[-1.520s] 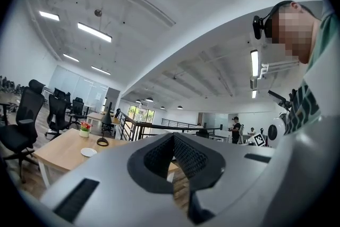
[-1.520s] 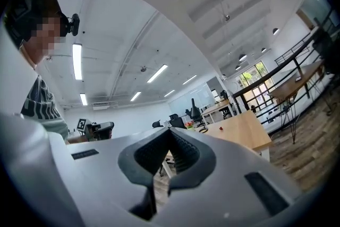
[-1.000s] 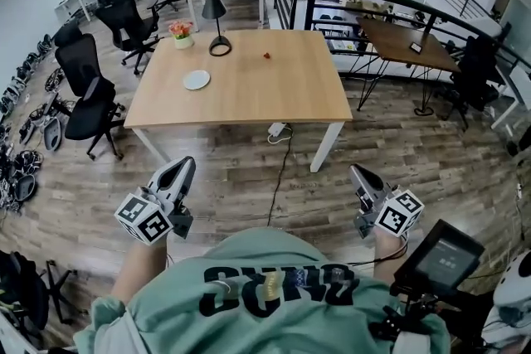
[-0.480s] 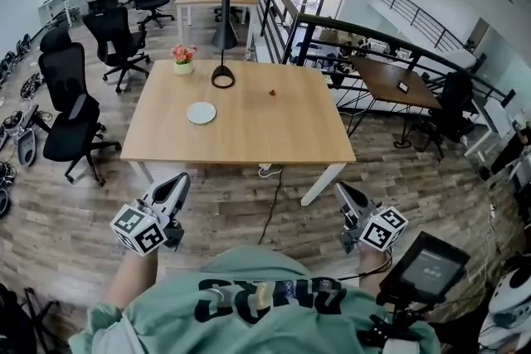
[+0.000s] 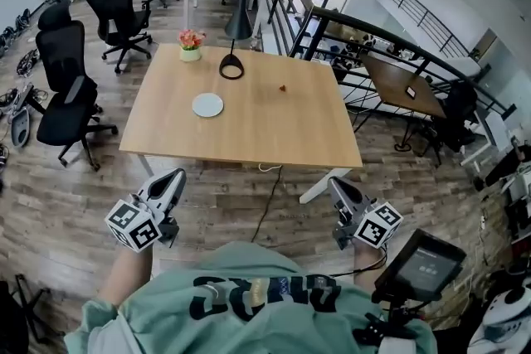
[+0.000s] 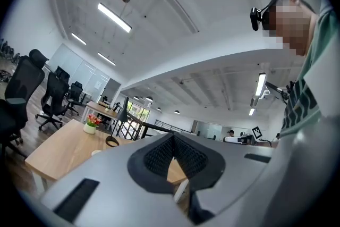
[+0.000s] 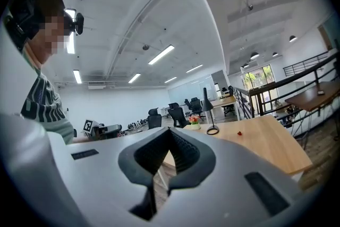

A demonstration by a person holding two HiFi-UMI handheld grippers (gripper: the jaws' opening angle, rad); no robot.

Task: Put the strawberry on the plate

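Note:
A small red strawberry (image 5: 283, 87) lies on the wooden table (image 5: 249, 137), right of centre toward the far side; it also shows as a red dot (image 7: 239, 133) in the right gripper view. The white plate (image 5: 207, 104) sits empty on the table's left half, well apart from the strawberry. My left gripper (image 5: 172, 180) and right gripper (image 5: 337, 186) are held level in front of the person's chest, short of the table's near edge. Both are shut with nothing between the pads (image 6: 173, 149) (image 7: 169, 141).
A black desk lamp (image 5: 234, 37) and a pot of flowers (image 5: 191, 44) stand at the table's far side. Black office chairs (image 5: 66, 95) stand left of it, a black railing (image 5: 365, 37) and another desk to the right. A cable (image 5: 270, 203) trails on the wooden floor.
The table has drawn closer and larger in the head view as the person moves toward it. Both grippers have come forward with the body and stay shut.

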